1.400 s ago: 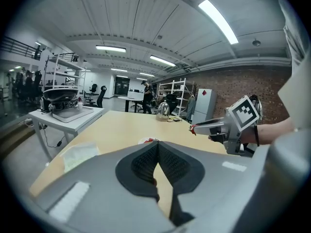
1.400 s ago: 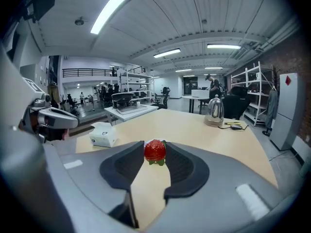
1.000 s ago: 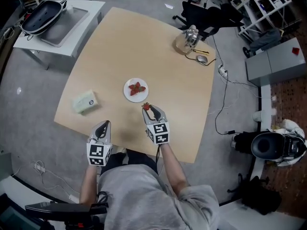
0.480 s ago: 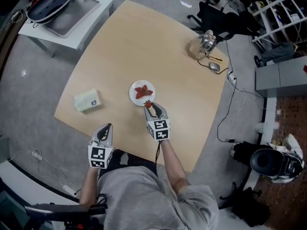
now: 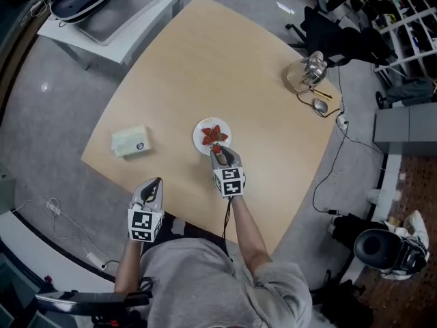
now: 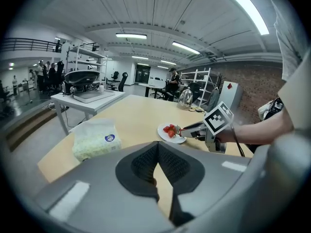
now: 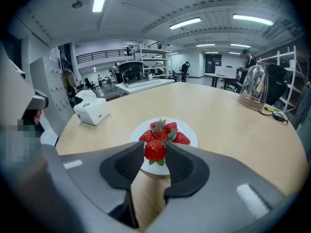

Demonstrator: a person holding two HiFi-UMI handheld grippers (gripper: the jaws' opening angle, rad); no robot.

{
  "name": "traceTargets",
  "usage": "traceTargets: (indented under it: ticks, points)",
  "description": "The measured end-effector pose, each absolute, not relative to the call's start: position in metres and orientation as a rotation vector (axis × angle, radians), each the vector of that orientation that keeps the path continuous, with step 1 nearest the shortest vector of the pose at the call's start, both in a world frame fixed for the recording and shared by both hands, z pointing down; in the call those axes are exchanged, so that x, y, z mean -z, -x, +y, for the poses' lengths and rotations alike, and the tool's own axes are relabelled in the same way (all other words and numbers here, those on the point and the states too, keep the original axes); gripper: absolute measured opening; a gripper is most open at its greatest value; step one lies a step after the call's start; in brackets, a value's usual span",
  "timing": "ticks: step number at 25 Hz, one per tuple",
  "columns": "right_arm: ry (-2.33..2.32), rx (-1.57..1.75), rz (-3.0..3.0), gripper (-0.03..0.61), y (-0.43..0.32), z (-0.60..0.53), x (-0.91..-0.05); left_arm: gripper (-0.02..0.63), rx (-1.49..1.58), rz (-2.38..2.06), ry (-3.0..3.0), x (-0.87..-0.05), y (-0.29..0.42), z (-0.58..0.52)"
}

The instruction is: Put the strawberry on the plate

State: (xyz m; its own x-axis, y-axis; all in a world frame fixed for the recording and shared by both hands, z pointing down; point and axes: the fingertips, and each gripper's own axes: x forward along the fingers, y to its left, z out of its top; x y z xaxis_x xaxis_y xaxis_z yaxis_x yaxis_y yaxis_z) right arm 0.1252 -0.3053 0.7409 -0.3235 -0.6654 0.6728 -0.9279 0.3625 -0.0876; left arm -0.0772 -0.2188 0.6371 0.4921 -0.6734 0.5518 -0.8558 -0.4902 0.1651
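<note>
A small white plate [image 5: 200, 141] on the wooden table carries several red strawberries [image 5: 214, 134]. My right gripper [image 5: 218, 150] is shut on one more strawberry [image 7: 155, 150], held at the fingertips just over the plate's near rim [image 7: 188, 131]. From the left gripper view, that gripper [image 6: 187, 129] reaches the plate [image 6: 171, 138] from the right. My left gripper [image 5: 156, 182] hovers at the table's near edge, well left of the plate, shut with nothing in it.
A white tissue pack [image 5: 131, 142] lies left of the plate. At the far right corner stand a glass dome on a wooden base [image 5: 308, 72] and a mouse [image 5: 319, 105]. A white side table [image 5: 116, 5] with a tray is beyond the far left.
My right gripper has carried the strawberry forward, from short of the plate to over its near rim. The left gripper has stayed at the table edge.
</note>
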Motion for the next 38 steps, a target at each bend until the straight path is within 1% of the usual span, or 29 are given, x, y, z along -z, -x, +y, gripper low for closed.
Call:
traceTargets:
  ticks: [11, 25, 27, 29, 30, 38]
  points:
    - [-1.347, -0.679, -2.038, 0.141, -0.128, -0.316, -0.766, 0.02, -0.594, -1.301, -2.258, -0.647, 0.087, -0.218]
    - [-1.357, -0.724, -2.044, 0.143, -0.128, -0.319, -0.769, 0.02, -0.597, -1.315, -2.24, -0.648, 0.092, -0.214]
    - [-1.354, -0.734, -2.048, 0.145, -0.127, -0.319, -0.769, 0.02, -0.6, -1.315, -2.241, -0.647, 0.092, -0.213]
    - [-1.342, -0.744, -2.061, 0.178, -0.125, -0.319, -0.769, 0.02, -0.601, -1.314, -2.246, -0.645, 0.092, -0.212]
    - [-1.34, -0.752, -2.069, 0.183, -0.124, -0.319, -0.768, 0.02, -0.6, -1.312, -2.25, -0.644, 0.091, -0.212]
    - [-1.365, -0.74, -2.088, 0.186, -0.127, -0.314, -0.756, 0.02, -0.603, -1.305, -2.279, -0.635, 0.087, -0.208]
